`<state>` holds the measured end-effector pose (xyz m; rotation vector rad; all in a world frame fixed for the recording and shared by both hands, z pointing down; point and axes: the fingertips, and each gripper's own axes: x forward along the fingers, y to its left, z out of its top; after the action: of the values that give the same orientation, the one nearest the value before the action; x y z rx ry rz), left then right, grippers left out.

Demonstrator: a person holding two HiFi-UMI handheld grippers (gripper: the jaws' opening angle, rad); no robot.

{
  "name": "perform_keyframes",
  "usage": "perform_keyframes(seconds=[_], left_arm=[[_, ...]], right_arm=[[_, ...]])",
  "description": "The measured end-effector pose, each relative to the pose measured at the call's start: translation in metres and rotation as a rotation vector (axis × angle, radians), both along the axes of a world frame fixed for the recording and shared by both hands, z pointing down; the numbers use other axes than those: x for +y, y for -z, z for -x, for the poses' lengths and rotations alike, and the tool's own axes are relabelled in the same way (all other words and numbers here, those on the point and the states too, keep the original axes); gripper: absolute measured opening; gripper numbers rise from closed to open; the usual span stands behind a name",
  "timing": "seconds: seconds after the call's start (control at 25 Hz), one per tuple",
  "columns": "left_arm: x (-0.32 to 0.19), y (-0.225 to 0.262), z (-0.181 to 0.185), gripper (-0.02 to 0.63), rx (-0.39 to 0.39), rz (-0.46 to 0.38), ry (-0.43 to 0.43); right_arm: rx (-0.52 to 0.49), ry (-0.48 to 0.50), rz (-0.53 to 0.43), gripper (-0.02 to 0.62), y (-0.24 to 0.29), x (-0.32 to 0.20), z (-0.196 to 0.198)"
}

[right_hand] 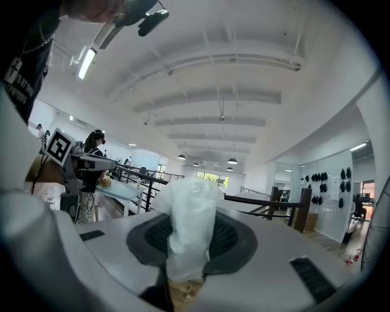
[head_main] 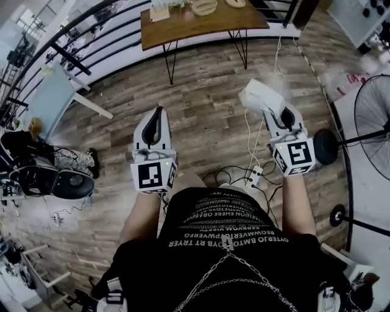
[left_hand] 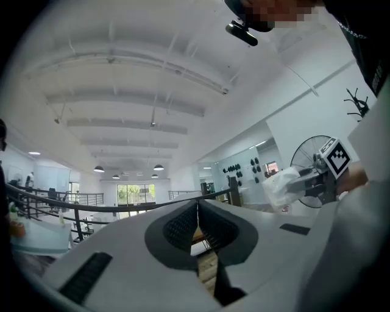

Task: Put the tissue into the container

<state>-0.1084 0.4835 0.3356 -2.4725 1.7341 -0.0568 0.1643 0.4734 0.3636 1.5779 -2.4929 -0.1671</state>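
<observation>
A crumpled white tissue [head_main: 258,94] sticks out from the tips of my right gripper [head_main: 270,108], which is shut on it and held up in the air over the wooden floor. In the right gripper view the tissue [right_hand: 190,222] stands up between the dark pads [right_hand: 228,241]. My left gripper [head_main: 157,114] hangs level beside it to the left, shut with nothing in it; its pads [left_hand: 214,228] meet in the left gripper view. That view also shows the tissue [left_hand: 280,186] at the right. No container is near either gripper.
A wooden table [head_main: 183,25] on thin black legs stands ahead, bearing a round pale dish [head_main: 204,7]. A black railing [head_main: 91,42] runs at the left, a floor fan [head_main: 373,116] stands at the right, and cables [head_main: 250,173] lie on the floor by the person's feet.
</observation>
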Motion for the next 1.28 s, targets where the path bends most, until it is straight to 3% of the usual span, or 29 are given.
perform_keyframes(seconds=[0.24,0.32,0.52,0.6,0.8,1.0,1.28], left_arm=[[-0.003,-0.014,0.001,0.029,0.024,-0.22,0.033],[-0.011,-0.014,-0.002,0.031,0.039,-0.193,0.008],[-0.044,-0.027,-0.008,0.029,0.0,0.018,-0.01],[-0.057,-0.026,-0.002,0.029,0.01,0.053,-0.01],[-0.1,-0.019,0.007,0.029,-0.083,0.002,-0.037],[-0.153,-0.016,0.022,0.029,-0.003,0.026,-0.062],[-0.223,-0.023,0.035,0.029,-0.002,0.072,-0.068]], right_arm=[[-0.04,0.044,0.039,0.115,-0.016,-0.002,0.002],[-0.04,0.048,0.046,0.115,-0.021,-0.007,0.006],[-0.043,-0.021,0.009,0.115,-0.022,-0.034,0.001],[-0.036,-0.032,-0.011,0.115,-0.02,-0.045,0.003],[-0.013,-0.034,-0.011,0.115,-0.022,-0.083,0.012],[0.0,-0.039,0.013,0.115,-0.027,-0.136,0.026],[-0.008,-0.038,0.045,0.115,-0.033,-0.202,0.038]])
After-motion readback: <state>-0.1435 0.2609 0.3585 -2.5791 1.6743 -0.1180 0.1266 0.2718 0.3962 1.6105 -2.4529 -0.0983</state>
